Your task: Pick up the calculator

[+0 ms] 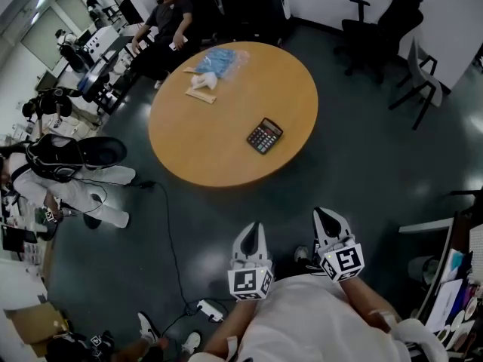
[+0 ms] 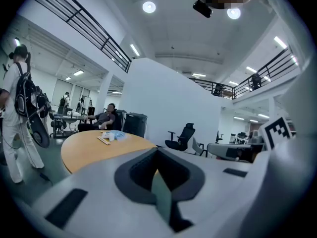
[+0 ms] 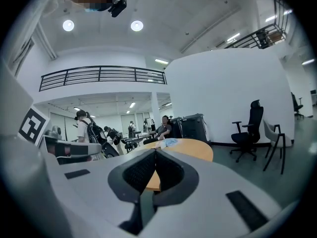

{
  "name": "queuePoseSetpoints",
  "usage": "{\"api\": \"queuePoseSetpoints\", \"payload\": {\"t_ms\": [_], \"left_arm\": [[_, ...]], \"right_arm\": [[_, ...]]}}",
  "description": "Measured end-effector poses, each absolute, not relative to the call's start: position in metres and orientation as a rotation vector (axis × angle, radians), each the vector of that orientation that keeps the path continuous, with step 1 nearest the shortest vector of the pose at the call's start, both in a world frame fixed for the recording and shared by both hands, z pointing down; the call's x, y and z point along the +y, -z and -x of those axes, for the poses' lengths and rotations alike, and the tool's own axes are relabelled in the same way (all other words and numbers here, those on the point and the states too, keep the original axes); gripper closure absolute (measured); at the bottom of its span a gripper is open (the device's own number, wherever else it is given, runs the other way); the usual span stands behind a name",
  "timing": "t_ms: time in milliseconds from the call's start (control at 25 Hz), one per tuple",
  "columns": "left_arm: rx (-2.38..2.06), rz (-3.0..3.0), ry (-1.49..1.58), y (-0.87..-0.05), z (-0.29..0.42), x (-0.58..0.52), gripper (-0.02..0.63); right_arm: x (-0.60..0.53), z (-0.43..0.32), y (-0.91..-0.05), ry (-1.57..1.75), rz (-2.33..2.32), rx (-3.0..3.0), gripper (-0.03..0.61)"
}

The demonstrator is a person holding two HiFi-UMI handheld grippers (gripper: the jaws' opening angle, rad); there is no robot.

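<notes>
A black calculator (image 1: 264,135) lies flat on the round wooden table (image 1: 226,142), near its right front edge. Both grippers are held low against the person's body, well short of the table and above the dark floor. My left gripper (image 1: 255,229) is shut with nothing in it, its jaws meeting at the tip (image 2: 157,150). My right gripper (image 1: 325,215) is also shut and empty (image 3: 155,150). The calculator does not show in either gripper view; only the table top (image 2: 89,145) (image 3: 190,147) shows beyond the jaws.
A blue plastic bag (image 1: 219,60) and a small flat packet (image 1: 201,94) lie at the table's far side. A seated person (image 1: 167,23) is behind the table; a person with a backpack (image 1: 64,168) stands left. Office chairs (image 1: 381,27) stand right. A power strip (image 1: 210,311) and cable lie on the floor.
</notes>
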State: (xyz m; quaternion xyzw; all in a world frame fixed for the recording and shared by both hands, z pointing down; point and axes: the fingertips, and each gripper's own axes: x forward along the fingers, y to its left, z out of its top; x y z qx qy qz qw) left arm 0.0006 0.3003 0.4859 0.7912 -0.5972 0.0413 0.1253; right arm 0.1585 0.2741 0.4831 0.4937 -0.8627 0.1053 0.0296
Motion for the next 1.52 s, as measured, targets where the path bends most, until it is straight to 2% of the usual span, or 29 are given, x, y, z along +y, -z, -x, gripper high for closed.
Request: {"api": "queuePoseSetpoints", "payload": {"t_ms": [280, 720, 1000, 1520], "left_arm": [[-1.757, -2.283, -0.135, -0.494, 0.003, 0.27, 0.607], [-1.659, -2.385, -0.081, -0.487, 0.055, 0.112, 0.607], [-1.618, -2.384, -0.084, -0.486, 0.081, 0.048, 0.607], [-1.639, -2.321, -0.133, -0.501, 0.079, -0.013, 0.607]], "right_arm": [[0.225, -0.158, -0.507, -0.386, -1.497, -2.645, 0.563], [0.063, -0.111, -0.538, -0.378, -1.543, -2.58, 0.563], [-0.028, -0.101, -0.563, -0.428, -1.554, -2.518, 0.563], [-0.129, -0.108, -0.708, -0.704, -1.333, -2.36, 0.561]]}}
